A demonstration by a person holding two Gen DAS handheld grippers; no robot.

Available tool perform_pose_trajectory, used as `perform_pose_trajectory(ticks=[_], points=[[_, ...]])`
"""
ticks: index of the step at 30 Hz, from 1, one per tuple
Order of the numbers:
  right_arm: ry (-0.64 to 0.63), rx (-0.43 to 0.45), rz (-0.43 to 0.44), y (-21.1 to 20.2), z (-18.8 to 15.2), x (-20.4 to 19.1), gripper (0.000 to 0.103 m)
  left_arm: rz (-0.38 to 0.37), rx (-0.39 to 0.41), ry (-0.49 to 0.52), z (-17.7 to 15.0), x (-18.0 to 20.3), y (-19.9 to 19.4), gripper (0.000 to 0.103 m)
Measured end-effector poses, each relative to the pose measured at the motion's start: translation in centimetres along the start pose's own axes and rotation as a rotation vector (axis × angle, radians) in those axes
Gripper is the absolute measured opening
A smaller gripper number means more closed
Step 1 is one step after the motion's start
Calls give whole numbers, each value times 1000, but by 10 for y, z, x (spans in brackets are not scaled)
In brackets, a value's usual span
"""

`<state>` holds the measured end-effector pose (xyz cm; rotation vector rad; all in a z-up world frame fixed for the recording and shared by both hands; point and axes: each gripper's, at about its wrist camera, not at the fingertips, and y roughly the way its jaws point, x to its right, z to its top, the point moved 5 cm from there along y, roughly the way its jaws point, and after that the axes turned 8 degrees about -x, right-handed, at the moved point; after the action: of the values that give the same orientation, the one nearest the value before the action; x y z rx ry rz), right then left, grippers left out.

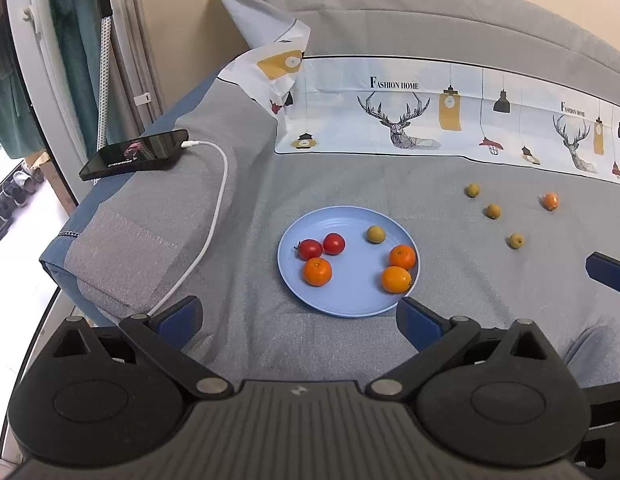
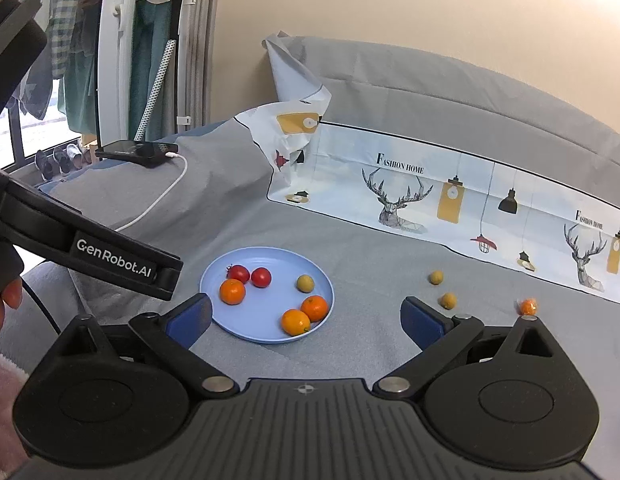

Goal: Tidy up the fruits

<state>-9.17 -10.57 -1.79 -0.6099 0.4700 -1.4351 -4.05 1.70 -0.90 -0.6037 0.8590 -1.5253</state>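
A light blue plate [image 1: 349, 294] lies on the grey cover and holds two red tomatoes [image 1: 310, 249], three oranges [image 1: 317, 271] and one yellow-green fruit [image 1: 376, 234]. To its right on the cover lie three small yellow-green fruits [image 1: 493, 211] and a wrapped orange [image 1: 550, 201]. My left gripper [image 1: 300, 319] is open and empty just before the plate's near rim. My right gripper [image 2: 306, 320] is also open and empty, near the plate [image 2: 266, 322]. In the right wrist view two small loose fruits [image 2: 448, 301] and the loose orange [image 2: 528, 307] show.
A black phone [image 1: 136, 154] on a white charging cable [image 1: 220, 200] rests on a raised fold at the left. A deer-print cloth [image 1: 409, 116] runs along the back. A clothes rack and shoes stand beyond the left edge. A hand [image 2: 6, 304] holds the left tool.
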Motion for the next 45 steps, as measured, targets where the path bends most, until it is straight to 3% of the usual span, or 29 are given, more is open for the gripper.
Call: perform_pose_trajectory(ticks=[45], points=[[15,-58,24,20,-5,0,100,-5,-49,12,-5,2,17,103]])
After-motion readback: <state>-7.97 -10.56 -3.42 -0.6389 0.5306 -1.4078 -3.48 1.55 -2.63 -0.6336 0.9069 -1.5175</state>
